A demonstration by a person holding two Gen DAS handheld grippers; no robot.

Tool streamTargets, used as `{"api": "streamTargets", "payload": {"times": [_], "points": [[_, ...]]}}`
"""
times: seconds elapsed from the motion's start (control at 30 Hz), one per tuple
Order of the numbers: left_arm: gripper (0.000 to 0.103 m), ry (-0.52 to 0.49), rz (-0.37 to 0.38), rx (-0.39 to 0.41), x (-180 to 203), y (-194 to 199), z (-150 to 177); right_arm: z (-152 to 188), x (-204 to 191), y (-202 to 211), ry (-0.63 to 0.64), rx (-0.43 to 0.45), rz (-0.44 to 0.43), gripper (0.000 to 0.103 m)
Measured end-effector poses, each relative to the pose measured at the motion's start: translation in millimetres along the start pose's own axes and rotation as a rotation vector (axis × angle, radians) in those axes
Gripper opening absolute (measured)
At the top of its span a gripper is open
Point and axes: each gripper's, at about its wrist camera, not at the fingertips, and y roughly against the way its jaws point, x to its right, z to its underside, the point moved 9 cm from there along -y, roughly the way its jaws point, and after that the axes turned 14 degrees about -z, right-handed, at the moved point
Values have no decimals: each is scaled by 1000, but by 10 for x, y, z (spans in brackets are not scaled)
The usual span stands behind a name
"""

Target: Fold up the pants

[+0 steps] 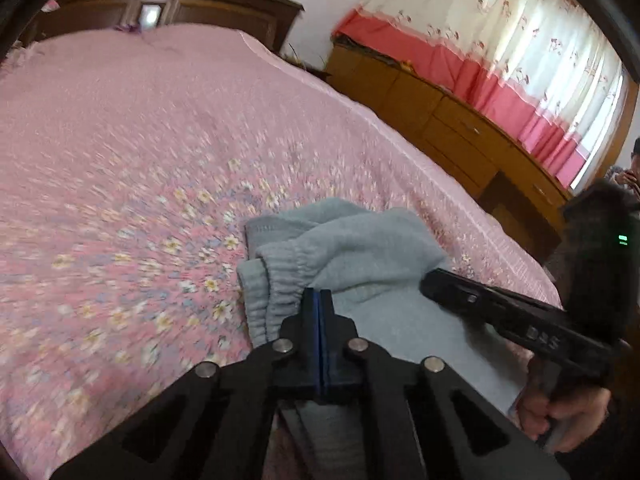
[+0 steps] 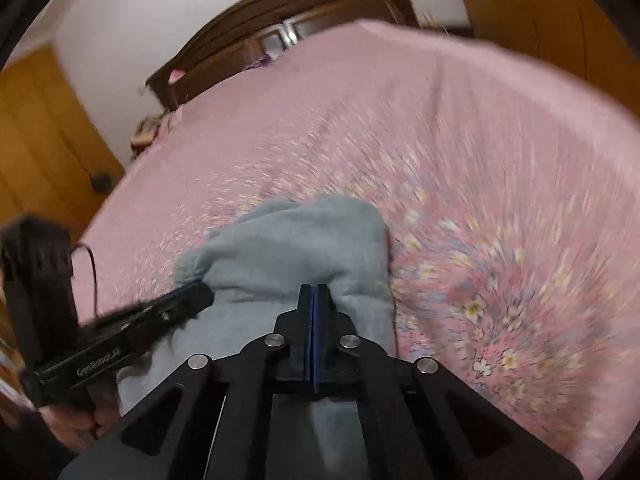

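Grey fleece pants [image 1: 360, 248] lie bunched on the pink flowered bedspread [image 1: 140, 160], elastic waistband toward the left. My left gripper [image 1: 319, 294] is shut, its blue pads pressed together on the cloth beside the waistband. The right gripper [image 1: 426, 284] reaches in from the right onto the same pile. In the right wrist view, the right gripper [image 2: 315, 290] is shut on a fold of the pants [image 2: 300, 240], and the left gripper [image 2: 196, 294] bites their left edge. Grey cloth hangs below both grippers. A hand [image 1: 560, 416] holds the right handle.
The bedspread [image 2: 480, 140] stretches far ahead to a dark wooden headboard [image 1: 172, 0]. A wooden dresser [image 1: 440, 112] under pink and white curtains [image 1: 500, 40] lines the right side of the bed. Another person [image 1: 634, 168] stands at the far right. Orange-brown wooden panels [image 2: 40, 140] stand on the left.
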Motion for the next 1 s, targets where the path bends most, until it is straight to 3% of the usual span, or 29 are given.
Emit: {"api": "streamTargets", "payload": {"times": [0.1, 0.17, 0.27, 0.33, 0.47, 0.57, 0.63, 0.7, 0.73, 0.8, 0.93, 0.97, 1.0], "points": [[3, -64, 53, 55, 216, 357, 147, 57, -336, 198, 98, -4, -24, 0], [3, -131, 83, 36, 346, 447, 332, 305, -349, 221, 86, -71, -9, 0], [4, -191, 6, -24, 352, 454, 656, 708, -206, 324, 6, -150, 5, 0], [4, -188, -17, -24, 345, 572, 734, 798, -181, 460, -30, -153, -7, 0], [5, -215, -33, -13, 271, 851, 915, 804, -250, 623, 16, -164, 13, 0], [19, -217, 1, 33, 358, 893, 733, 633, -215, 857, 65, -51, 4, 5], [25, -181, 13, 52, 394, 855, 585, 427, -211, 764, 38, 21, -26, 11], [31, -180, -3, 43, 366, 684, 532, 433, -75, 586, -33, 10, -4, 14], [29, -179, -29, 24, 294, 529, 591, 568, 57, 455, -116, -39, 12, 14], [29, -146, -8, 32, 282, 461, 654, 755, 147, 379, -217, -61, -30, 6], [32, -157, -31, 78, 287, 689, 612, 778, 65, 650, -194, -53, -23, 7], [42, -114, -26, 101, 241, 777, 517, 709, 62, 734, -205, -31, -22, 13], [49, -81, -11, 112, 192, 808, 468, 638, 90, 762, -203, -7, -17, 34]]}}
